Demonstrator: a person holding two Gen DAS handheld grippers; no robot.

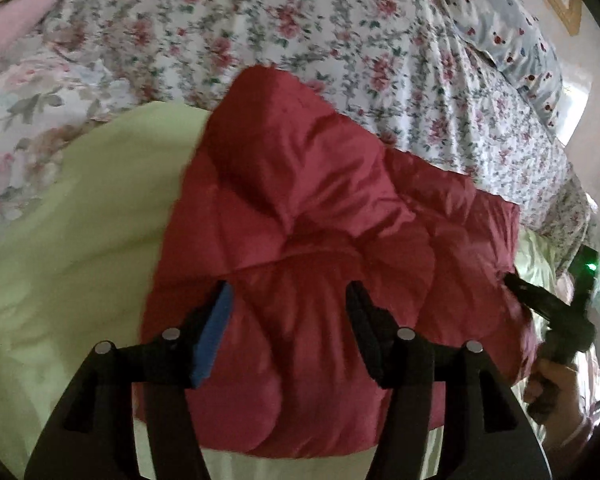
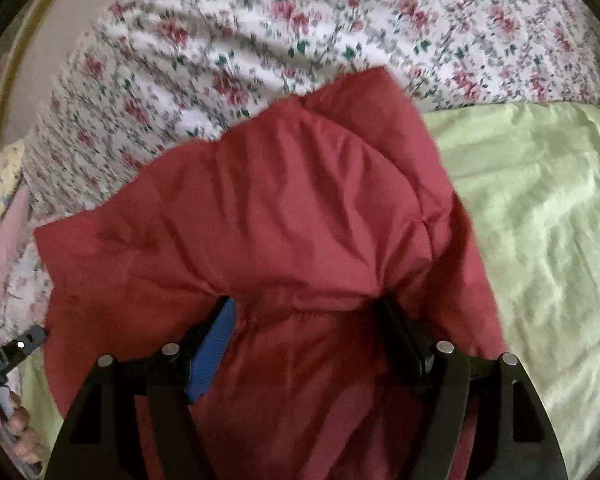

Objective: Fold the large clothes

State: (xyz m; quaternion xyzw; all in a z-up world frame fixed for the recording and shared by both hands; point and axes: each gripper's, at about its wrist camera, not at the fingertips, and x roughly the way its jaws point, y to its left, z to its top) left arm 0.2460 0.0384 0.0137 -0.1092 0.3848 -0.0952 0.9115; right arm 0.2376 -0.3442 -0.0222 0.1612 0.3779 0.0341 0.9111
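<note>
1. Red quilted nylon: a puffy padded jacket [image 1: 324, 240] is lying bunched on a pale green sheet [image 1: 80, 240], with a flowered bedspread [image 1: 300, 20] just behind it.
2. The left gripper [image 1: 288, 316] is standing with its jaws apart around a fat roll of the jacket's near edge. The blue pad [image 1: 214, 336] is sitting beside the fabric; the picture is blurred, so whether the pads are pressing I cannot tell, though it looks more loose than pinched.
3. The right gripper [image 2: 308, 328] is straddling a thick bulge of the same jacket [image 2: 268, 220], and the cloth is puckering inward at both fingers, so it is gripping the padding there.
4. A hand [image 1: 556, 392] is showing at the right edge of the left view, holding the other tool.
5. Handling, as a judgement: the jacket is looking light, soft and springy, with a slick shell that is likely to slide and puff back open after a fold. Seams and hem edges are seeming the better hold than the plump middle panels.
6. No brand, label or readable writing is showing anywhere.
</note>
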